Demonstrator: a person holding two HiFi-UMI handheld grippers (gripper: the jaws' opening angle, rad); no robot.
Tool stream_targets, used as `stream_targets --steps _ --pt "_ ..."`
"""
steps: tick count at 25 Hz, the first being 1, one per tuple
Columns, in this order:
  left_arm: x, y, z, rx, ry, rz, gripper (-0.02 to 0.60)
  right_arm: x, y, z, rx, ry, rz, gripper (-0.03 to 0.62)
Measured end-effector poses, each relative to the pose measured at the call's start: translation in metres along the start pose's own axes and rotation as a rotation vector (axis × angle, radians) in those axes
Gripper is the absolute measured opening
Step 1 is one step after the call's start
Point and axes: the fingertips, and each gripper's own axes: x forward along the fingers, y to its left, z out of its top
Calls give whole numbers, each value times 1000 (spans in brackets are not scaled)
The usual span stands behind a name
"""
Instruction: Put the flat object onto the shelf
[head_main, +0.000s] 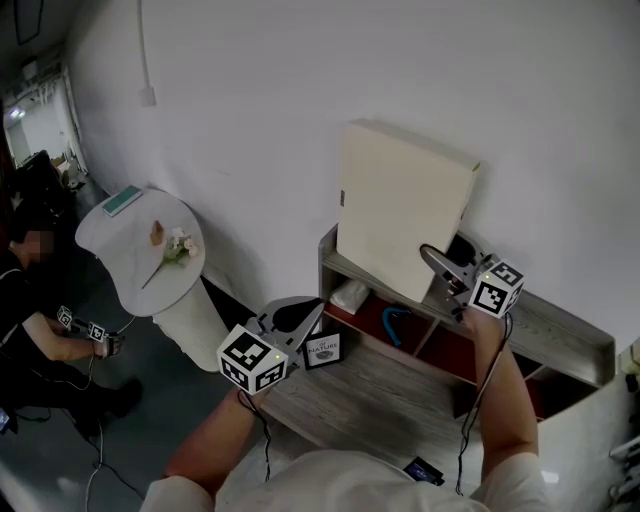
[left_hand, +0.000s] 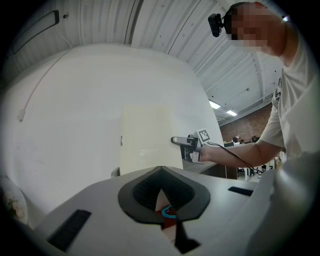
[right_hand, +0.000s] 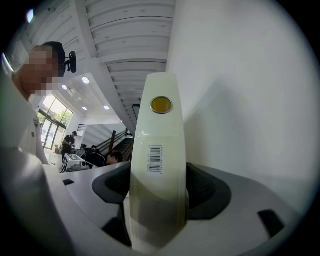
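Cream flat box (head_main: 400, 205): where is it sitting?

On the top board of a grey, wood-look shelf (head_main: 560, 335). It stands on its lower edge, tilted, with its broad back leaning towards the white wall (head_main: 300, 100). Its narrow side carries a barcode label (right_hand: 155, 159) and a round yellow sticker (right_hand: 161, 104).

Which hand is at it?

The right gripper (head_main: 436, 260), low on the box's right-hand edge. That edge sits between its jaws, which stand wide apart. The dark pads (right_hand: 210, 192) show on either side of the box and do not squeeze it.

And the left gripper (head_main: 310, 314)?

It is lower and nearer the person, in front of the shelf's left end and well apart from the box. Its jaws are together, with nothing in them.

What is under the top board?

Red-backed cubbies. One holds a white bundle (head_main: 349, 295), and the next holds a blue curved thing (head_main: 395, 322). A small framed card (head_main: 322, 350) stands on the grey surface in front of them.

Anything else around?

To the left there is a round white table (head_main: 100, 245) with a teal book (head_main: 124, 200) and a small posy of flowers (head_main: 178, 245) on it. A seated person (head_main: 40, 330) is at the picture's left edge, on the dark floor beside the table.
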Motion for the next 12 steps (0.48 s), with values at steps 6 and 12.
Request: stream_targets --steps 6,12 --pt "-1 -10 1 3 4 5 12 -13 -4 -4 -9 44 -39 314" --pt "4 -31 2 0 6 12 12 -41 -3 -9 -50 95 -100 313"
